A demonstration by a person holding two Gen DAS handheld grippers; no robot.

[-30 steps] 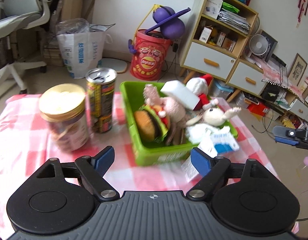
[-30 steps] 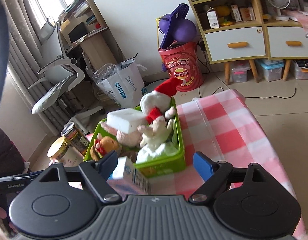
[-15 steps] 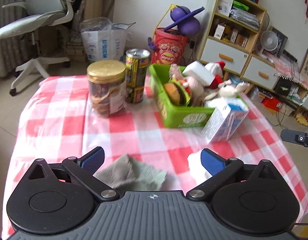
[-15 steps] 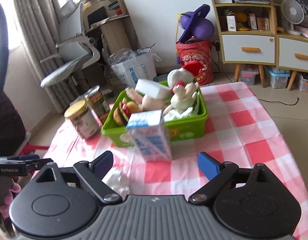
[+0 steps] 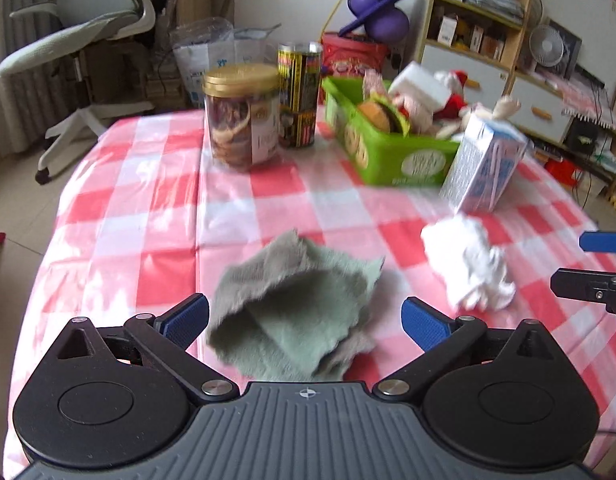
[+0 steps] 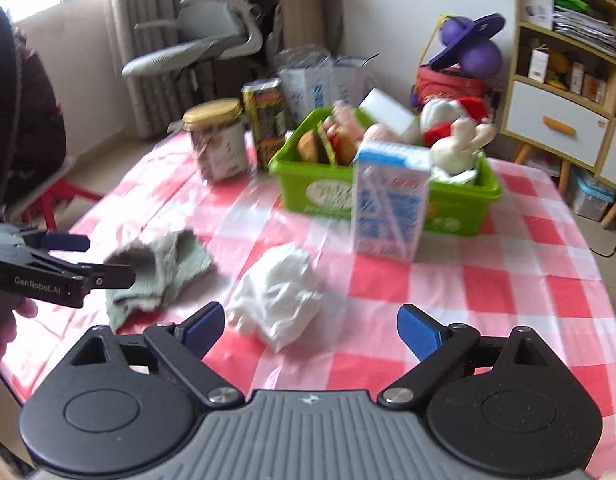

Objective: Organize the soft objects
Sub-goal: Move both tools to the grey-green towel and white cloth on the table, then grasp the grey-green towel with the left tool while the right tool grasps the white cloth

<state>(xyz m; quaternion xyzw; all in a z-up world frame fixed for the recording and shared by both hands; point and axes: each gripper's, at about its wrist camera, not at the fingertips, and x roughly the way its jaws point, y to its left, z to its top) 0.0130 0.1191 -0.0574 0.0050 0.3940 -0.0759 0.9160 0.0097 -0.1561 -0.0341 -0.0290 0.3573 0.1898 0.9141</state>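
Observation:
A crumpled grey-green cloth [image 5: 295, 304] lies on the checked tablecloth right in front of my open left gripper [image 5: 305, 320], between its fingers; it also shows in the right wrist view [image 6: 155, 276]. A crumpled white cloth [image 5: 468, 264] lies to its right, just ahead of my open, empty right gripper [image 6: 312, 324] and left of centre [image 6: 275, 300]. The green basket [image 5: 392, 160] further back holds a plush burger [image 5: 382, 116], a white sponge block [image 6: 388, 114] and plush toys [image 6: 456, 140].
A blue-white milk carton [image 6: 388, 200] stands in front of the basket. A gold-lidded jar [image 5: 241, 116] and a tall can [image 5: 299, 96] stand left of it. An office chair [image 5: 87, 40] and shelves [image 5: 480, 12] stand beyond the table [image 5: 127, 208].
Both grippers have pulled back from the basket and lowered toward the table's near side. The green cloth and white cloth have come into view close in front of them.

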